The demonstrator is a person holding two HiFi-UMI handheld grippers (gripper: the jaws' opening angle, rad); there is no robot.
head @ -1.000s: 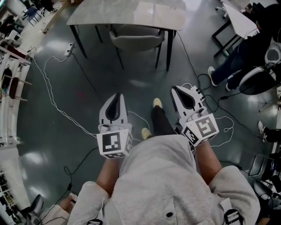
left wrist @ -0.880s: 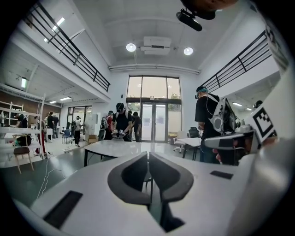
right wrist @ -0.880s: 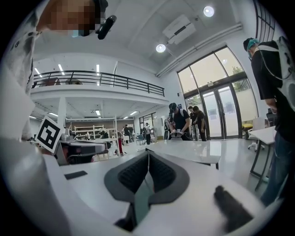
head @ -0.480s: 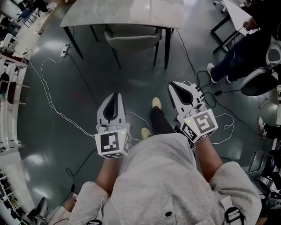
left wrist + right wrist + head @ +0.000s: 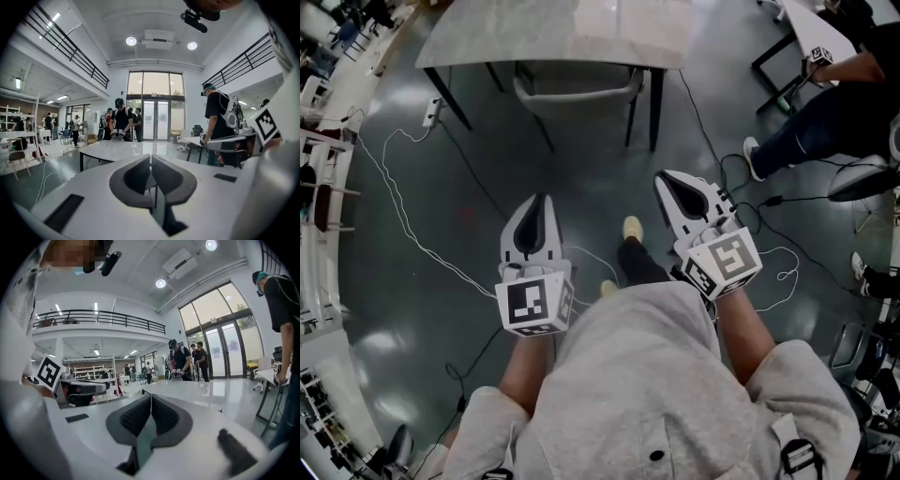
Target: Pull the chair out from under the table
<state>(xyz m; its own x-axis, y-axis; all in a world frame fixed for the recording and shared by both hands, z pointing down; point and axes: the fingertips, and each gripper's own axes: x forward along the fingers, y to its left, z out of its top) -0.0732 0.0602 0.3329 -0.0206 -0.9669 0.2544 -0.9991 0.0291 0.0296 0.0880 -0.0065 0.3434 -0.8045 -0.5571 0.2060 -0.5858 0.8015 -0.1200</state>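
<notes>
While both grippers hang over the floor (image 5: 441, 319), nothing sits between either pair of fingers. My left gripper (image 5: 541, 201), lower left of centre in the head view: fingers (image 5: 133, 177) pressed together, empty. My right gripper (image 5: 662, 178), right of centre: fingers (image 5: 165, 417) pressed together too, empty. The chair (image 5: 577, 90) is at top centre of the head view, tucked under the table (image 5: 553, 28), seat mostly beneath the top, curved backrest facing me. Both grippers point toward it, well apart from it, no contact. My shoe (image 5: 632, 227) shows between the grippers. A white cable (image 5: 403, 217) loops across the floor at left, black cables (image 5: 769, 201) at right. A seated person (image 5: 825, 112) is at upper right.
</notes>
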